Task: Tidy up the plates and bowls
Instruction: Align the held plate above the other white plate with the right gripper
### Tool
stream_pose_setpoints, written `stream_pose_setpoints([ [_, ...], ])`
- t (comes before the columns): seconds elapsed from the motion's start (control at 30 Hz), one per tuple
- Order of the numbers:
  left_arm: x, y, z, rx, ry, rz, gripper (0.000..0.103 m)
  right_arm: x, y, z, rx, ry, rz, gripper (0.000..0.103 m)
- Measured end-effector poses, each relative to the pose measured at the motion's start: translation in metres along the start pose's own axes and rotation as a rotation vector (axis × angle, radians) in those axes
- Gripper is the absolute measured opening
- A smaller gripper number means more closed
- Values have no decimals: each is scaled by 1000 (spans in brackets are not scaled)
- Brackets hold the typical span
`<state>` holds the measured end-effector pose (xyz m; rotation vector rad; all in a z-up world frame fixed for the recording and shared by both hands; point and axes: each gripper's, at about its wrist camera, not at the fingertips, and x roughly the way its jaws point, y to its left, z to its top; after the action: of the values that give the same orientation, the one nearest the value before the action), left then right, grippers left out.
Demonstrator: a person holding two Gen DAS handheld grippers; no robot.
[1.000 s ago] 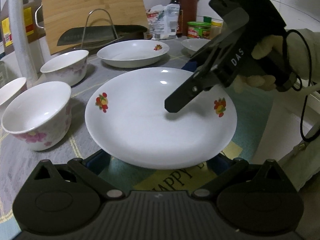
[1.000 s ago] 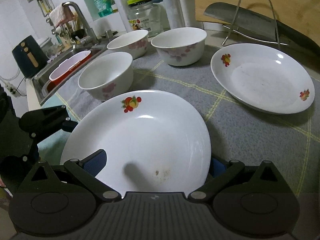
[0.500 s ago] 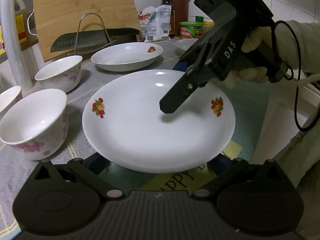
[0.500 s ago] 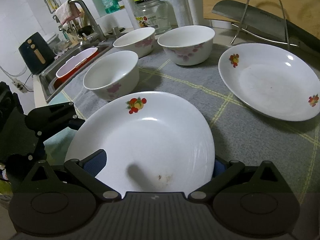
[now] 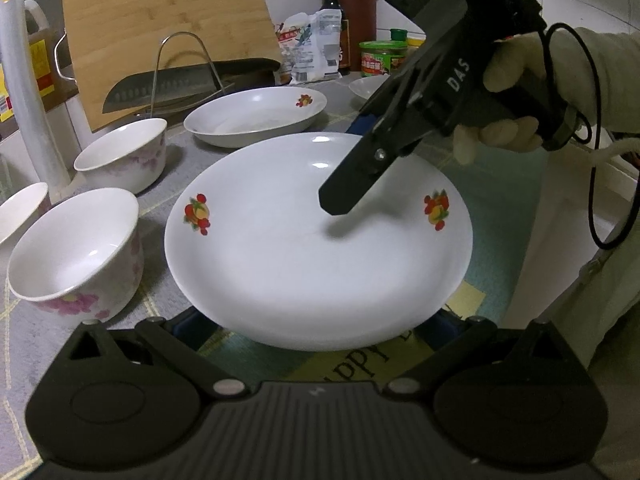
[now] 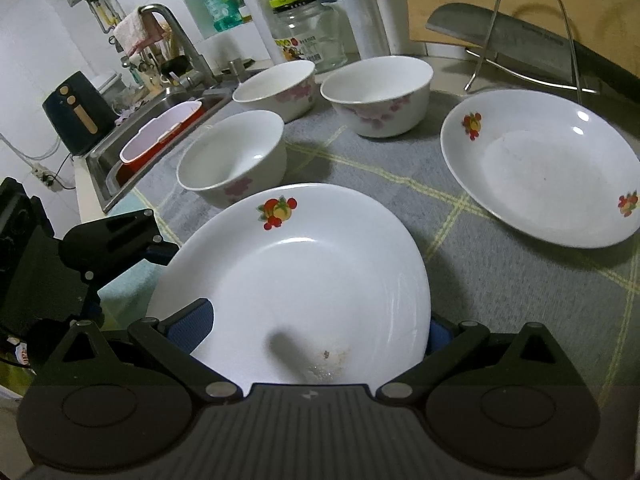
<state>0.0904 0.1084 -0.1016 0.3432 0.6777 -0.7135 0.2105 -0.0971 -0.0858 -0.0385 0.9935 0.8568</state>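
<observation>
Slippage is your main risk here: the white glazed plate with red fruit decals point(image 5: 316, 248) sits between the fingers of both tools at once, its near rim running under your left gripper point(image 5: 316, 322) and its opposite rim under your right gripper point(image 6: 320, 330). From the left wrist view, one black finger point(image 5: 352, 192) of the right gripper lies over the plate's upper face, so that tool looks clamped edge-on over the rim. The left jaws stand apart on either side of the near rim, and I cannot tell from these views whether they actually bear on it. If only one side truly grips, the smooth glaze could let the plate pivot and drop onto the grey checked cloth point(image 6: 500, 280). Just left of the left jaws stands a white bowl with pink flowers point(image 5: 76, 260); a swing that way could knock it. Ahead of the right jaws and to their right lies the second white fruit-decal plate point(image 6: 540, 168), probably the stacking target, so come down level or the rims could chip.
</observation>
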Motion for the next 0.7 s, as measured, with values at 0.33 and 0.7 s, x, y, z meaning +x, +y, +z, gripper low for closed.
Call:
stream_pose_setpoints([
  [0.33,-7,-6,10,-14,-3,13,102,-17,2,1,-38,-6,8,103],
  [0.7,1,-29,32,-27,-7,39,102,-49,-13,-4,-81,-22,20,103],
])
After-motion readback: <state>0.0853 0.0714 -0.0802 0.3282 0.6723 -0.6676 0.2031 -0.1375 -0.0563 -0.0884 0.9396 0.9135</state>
